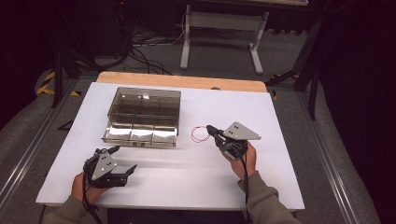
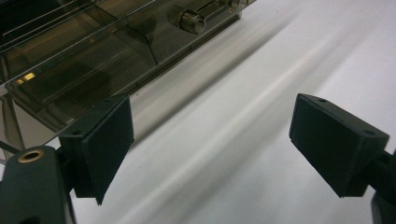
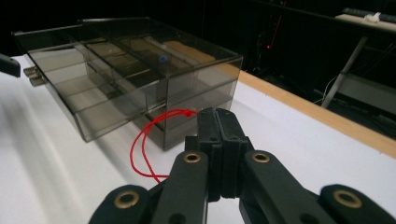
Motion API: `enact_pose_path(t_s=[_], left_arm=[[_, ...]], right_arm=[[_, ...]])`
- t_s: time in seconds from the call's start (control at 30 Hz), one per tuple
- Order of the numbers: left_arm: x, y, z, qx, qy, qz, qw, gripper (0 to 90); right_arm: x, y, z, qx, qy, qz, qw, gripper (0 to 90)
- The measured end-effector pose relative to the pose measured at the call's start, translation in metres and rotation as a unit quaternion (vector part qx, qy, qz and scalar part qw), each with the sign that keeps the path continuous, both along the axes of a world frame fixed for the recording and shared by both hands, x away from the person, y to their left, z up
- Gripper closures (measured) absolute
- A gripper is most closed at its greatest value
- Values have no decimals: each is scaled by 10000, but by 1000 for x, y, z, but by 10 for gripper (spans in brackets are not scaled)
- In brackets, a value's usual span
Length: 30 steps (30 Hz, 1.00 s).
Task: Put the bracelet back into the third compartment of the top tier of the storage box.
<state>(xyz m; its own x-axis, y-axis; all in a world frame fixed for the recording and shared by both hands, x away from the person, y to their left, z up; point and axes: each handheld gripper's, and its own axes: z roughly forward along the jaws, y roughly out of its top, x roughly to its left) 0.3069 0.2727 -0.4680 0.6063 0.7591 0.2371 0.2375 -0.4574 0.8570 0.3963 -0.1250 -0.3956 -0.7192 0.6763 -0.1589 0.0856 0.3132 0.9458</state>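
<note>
The right gripper [image 3: 219,114] has its two black jaws pressed together on the thin red string loop [image 3: 142,149], pinching it at the tip; where exactly the string enters between the pads is hard to make out. In the high view this right gripper [image 1: 211,129] is just to the right of the smoky transparent plastic box with compartments [image 1: 142,116], and the red string loop [image 1: 200,134] hangs between the gripper and the box, near the box's right front corner. Whether the loop touches the white table top [image 1: 187,172] I cannot tell. The left gripper [image 2: 210,144] has its jaws spread wide with nothing between them; it is in front of the box, near its left front corner [image 1: 123,158]. The left gripper view shows a small metal knob [image 2: 191,21] on the box's front. The right gripper view shows the box's inner dividers, and its left edge is cut off by the frame.
</note>
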Motion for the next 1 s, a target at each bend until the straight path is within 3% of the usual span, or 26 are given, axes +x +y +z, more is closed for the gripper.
enact_pose_path(t_s=[0.53, 1.0], left_arm=[[1, 0, -1, -19, 65, -21, 10000, 146], [0, 1, -1, -77, 81, -17, 9999, 146]], right_arm=[[12, 22, 27, 215, -301, 171, 9992, 900], [12, 62, 24, 274, -213, 555, 9979, 900]])
